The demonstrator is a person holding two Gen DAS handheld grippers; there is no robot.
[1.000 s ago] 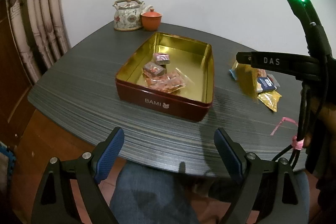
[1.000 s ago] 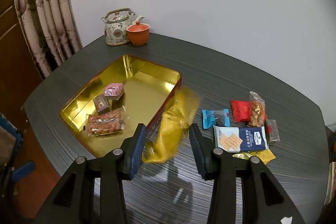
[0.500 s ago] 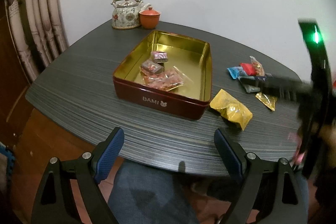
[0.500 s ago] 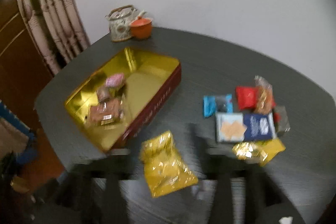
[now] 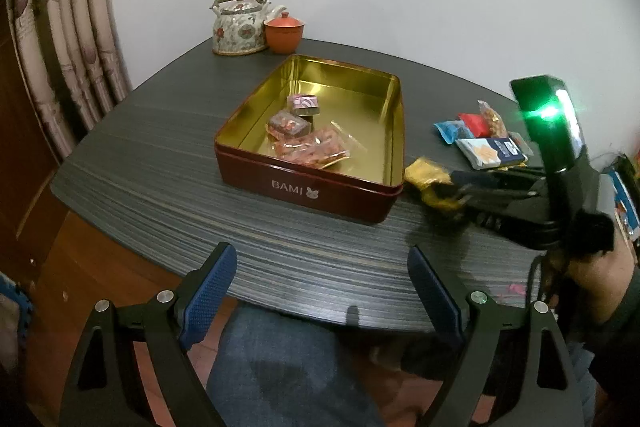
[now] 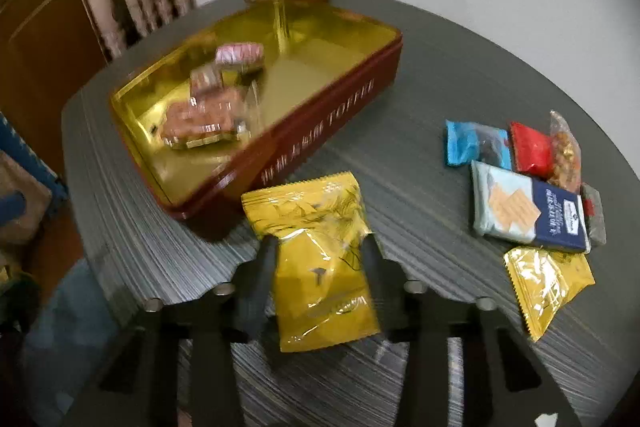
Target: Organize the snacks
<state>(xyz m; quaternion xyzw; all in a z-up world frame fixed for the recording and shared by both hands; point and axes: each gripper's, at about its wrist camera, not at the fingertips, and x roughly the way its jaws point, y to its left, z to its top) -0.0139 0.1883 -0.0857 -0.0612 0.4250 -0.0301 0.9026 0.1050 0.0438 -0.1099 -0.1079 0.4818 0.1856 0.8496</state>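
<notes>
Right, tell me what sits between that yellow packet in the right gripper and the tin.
Only the tin's own red side wall. The yellow packet, between the right gripper's closing pads, lies on the table just outside it. The tin's near half is bare; three snacks fill the far side.

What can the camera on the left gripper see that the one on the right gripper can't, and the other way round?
Only the left wrist view shows the left gripper with its blue fingers wide apart, the right tool's green light and the BAMI lettering on the tin. Only the right wrist view shows the right gripper, whose fingers have just been closing on the yellow packet, and a second yellow packet. Both show the tin, the snacks inside it, the teapot and the loose snack pile.
</notes>
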